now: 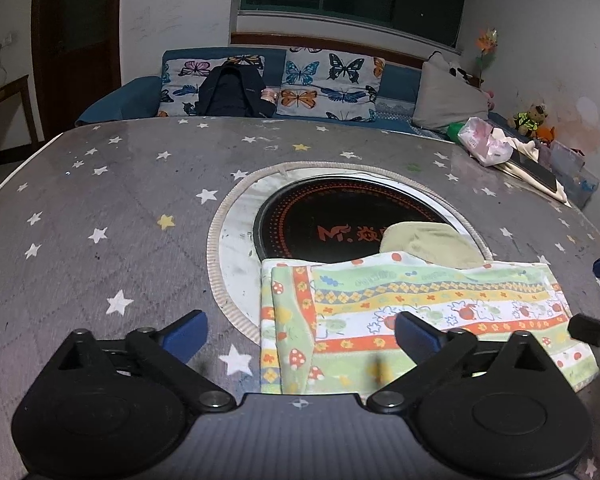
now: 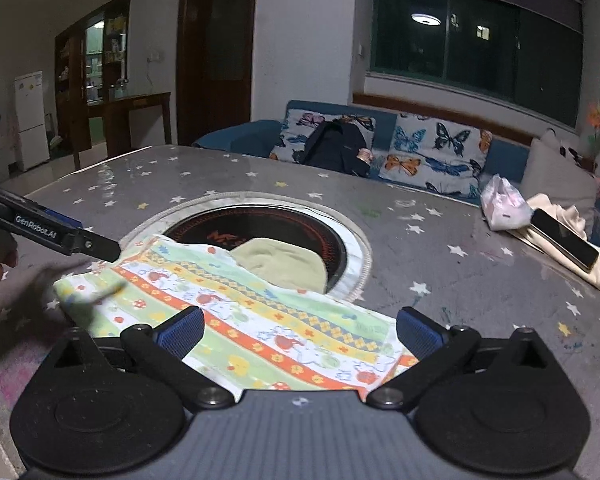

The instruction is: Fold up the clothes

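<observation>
Lying folded on the table point(image 1: 100, 208), patterned cloth point(image 1: 420, 312) overlaps the cooktop recess point(image 1: 320, 216).

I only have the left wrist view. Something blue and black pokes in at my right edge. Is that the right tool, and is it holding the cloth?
Observer: Yes, it's the right tool. It is open over the patterned cloth, gripping nothing.
Operator: Does my left tool show in your other view?
Observer: Yes, the left tool enters from the left beside the cloth's far corner; I cannot tell whether it touches.
Operator: Anything left of the door that I can't see?
Observer: A white fridge stands at the far left wall.
</observation>
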The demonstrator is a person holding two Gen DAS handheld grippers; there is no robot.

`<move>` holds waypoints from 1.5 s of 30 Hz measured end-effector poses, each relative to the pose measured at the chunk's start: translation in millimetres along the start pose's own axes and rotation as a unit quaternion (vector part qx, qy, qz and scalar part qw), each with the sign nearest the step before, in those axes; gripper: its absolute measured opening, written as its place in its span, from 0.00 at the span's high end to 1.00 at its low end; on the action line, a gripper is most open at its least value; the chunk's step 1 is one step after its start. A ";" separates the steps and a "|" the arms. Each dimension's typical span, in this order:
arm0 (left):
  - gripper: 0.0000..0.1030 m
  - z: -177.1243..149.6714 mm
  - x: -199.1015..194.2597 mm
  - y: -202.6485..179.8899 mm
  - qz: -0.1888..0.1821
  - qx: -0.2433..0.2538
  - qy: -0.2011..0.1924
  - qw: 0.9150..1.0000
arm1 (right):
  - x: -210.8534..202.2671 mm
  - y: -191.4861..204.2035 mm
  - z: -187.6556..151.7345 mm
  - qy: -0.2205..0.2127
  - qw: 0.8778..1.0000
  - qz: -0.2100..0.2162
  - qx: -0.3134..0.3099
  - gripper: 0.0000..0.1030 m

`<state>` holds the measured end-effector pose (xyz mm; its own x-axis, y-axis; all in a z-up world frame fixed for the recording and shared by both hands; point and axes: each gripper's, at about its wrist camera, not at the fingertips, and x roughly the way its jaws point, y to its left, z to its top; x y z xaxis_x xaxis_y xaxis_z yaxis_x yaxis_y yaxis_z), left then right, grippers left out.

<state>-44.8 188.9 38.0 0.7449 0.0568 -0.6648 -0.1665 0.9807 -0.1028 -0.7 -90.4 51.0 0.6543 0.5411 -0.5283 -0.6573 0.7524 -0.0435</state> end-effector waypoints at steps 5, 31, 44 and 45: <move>0.00 -2.5 -2.9 -2.6 0.001 -0.003 0.005 1.000 | -1.0 12.4 -1.8 0.002 1.000 0.026 -0.014 0.00; 0.00 2.7 -4.3 33.1 0.047 -0.049 0.032 0.997 | 29.4 135.8 21.4 0.047 0.970 0.157 -0.182 0.28; 0.00 8.5 6.2 46.8 0.011 -0.109 0.064 0.992 | 71.6 175.6 14.8 0.086 0.957 0.172 -0.218 0.61; 0.00 8.6 6.8 46.9 0.007 -0.112 0.066 0.992 | 72.3 175.0 14.7 0.085 0.958 0.169 -0.216 0.67</move>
<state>-42.0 236.9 35.0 0.6534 0.0314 -0.7563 -0.3269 0.9129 -0.2445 -63.0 85.8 17.7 0.3298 0.6296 -0.7034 -0.9385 0.2991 -0.1724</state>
